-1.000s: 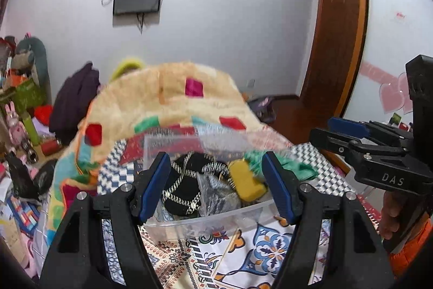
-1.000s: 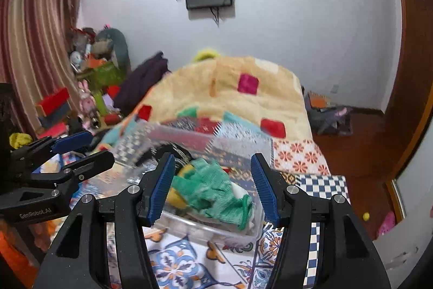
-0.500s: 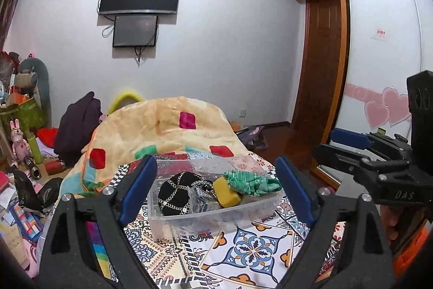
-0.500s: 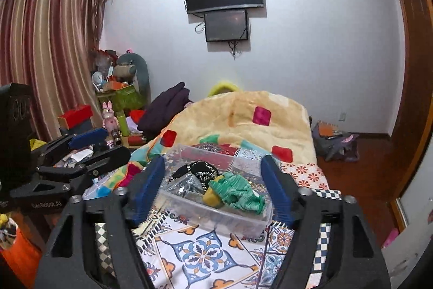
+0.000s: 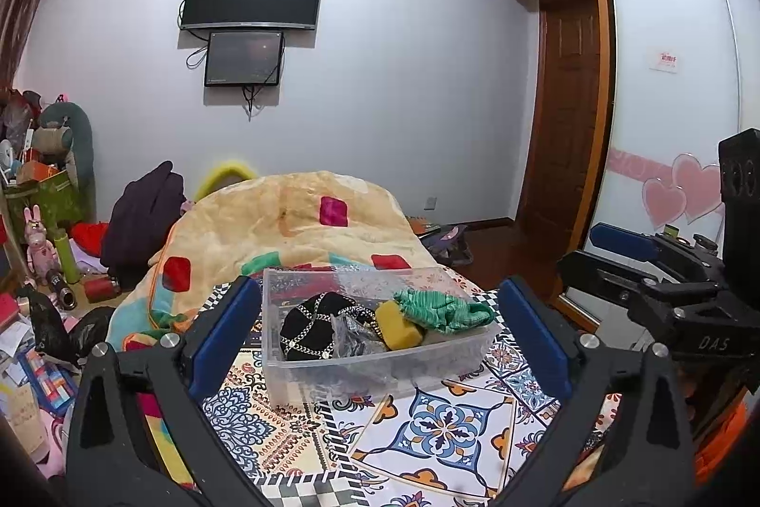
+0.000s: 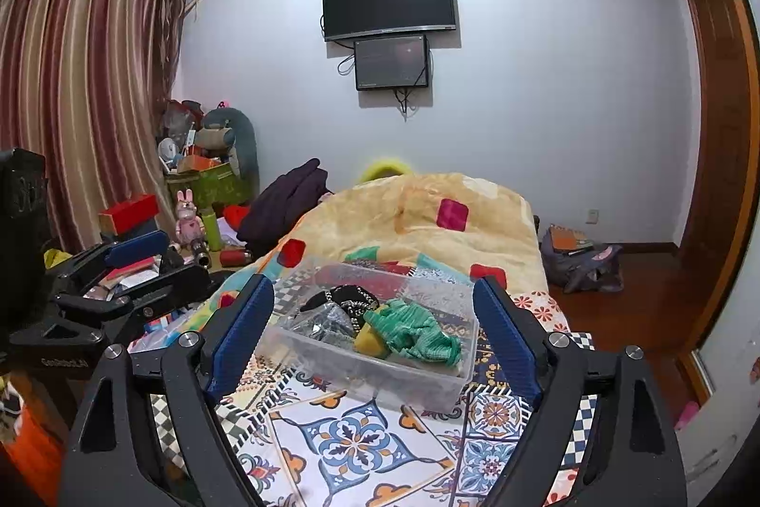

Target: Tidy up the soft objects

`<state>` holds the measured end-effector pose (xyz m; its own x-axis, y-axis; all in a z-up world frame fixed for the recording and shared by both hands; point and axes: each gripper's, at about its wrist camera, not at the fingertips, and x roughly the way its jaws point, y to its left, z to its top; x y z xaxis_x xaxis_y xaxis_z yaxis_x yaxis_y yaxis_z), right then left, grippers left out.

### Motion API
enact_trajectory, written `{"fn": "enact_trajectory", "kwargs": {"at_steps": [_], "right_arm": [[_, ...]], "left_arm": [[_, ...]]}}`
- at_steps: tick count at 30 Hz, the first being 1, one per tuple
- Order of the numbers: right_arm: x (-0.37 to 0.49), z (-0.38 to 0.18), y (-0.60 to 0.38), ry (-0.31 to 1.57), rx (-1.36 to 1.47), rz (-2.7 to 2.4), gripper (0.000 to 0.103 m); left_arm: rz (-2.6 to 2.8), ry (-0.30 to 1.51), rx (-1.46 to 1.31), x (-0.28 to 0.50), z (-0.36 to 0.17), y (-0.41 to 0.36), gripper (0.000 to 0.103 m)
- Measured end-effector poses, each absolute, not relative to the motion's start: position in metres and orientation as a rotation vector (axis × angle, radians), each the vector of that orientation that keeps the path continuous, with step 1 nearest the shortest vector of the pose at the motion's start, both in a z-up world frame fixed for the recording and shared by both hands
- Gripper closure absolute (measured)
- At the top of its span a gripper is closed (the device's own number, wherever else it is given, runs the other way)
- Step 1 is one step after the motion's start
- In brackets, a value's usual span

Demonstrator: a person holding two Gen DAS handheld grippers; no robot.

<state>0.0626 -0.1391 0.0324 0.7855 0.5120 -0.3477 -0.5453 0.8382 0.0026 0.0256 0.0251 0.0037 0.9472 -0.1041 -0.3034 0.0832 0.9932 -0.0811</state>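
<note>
left wrist view: the left gripper [image 5: 380, 336] is held with jaws spread wide, empty, short of the clear plastic storage bin [image 5: 380, 369] on the patterned bedspread [image 5: 441, 431]. inside are noted a green ribbed knit cloth [image 5: 441, 307], a yellow sponge block [image 5: 396, 324] and a black chain-trimmed pouch [image 5: 308, 326].

right wrist view: the right gripper [image 6: 373, 336] is likewise wide and empty. the green cloth [image 6: 418, 336] is judged light and limp, best pinched at a raised fold.
</note>
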Motion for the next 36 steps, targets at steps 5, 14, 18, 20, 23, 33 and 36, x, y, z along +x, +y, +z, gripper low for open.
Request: {"fn": "enact_trajectory", "kwargs": {"at_steps": [5,14,18,20,23,33,36], "right_arm": [[0.0569,0.0298,-0.1407,0.340,-0.101,0.575,0.016],[0.0567,0.0297,-0.1429,0.343,-0.081,0.577,0.015],[0.0577,0.0291,-0.1445,0.348,-0.071,0.577,0.015],[0.0577,0.0291,-0.1452,0.351,-0.068,0.578,0.015],[0.0572,0.0298,-0.1452,0.350,-0.069,0.578,0.015],[0.0580,0.0292,-0.1463,0.351,-0.066,0.583,0.014],[0.0574,0.0296,-0.1460,0.351,-0.066,0.583,0.014]], "left_arm": [[-0.097,0.310,-0.058,0.0231,0.0024,0.0222,0.001],[-0.089,0.318,-0.059,0.0258,-0.0011,0.0218,0.001],[-0.085,0.316,-0.054,0.0258,-0.0010,0.0220,0.001],[-0.085,0.316,-0.054,0.0257,-0.0009,0.0219,0.001],[-0.084,0.316,-0.054,0.0256,-0.0009,0.0219,0.001],[-0.085,0.316,-0.053,0.0252,-0.0012,0.0215,0.000],[-0.084,0.316,-0.053,0.0252,-0.0015,0.0213,0.000]]}}
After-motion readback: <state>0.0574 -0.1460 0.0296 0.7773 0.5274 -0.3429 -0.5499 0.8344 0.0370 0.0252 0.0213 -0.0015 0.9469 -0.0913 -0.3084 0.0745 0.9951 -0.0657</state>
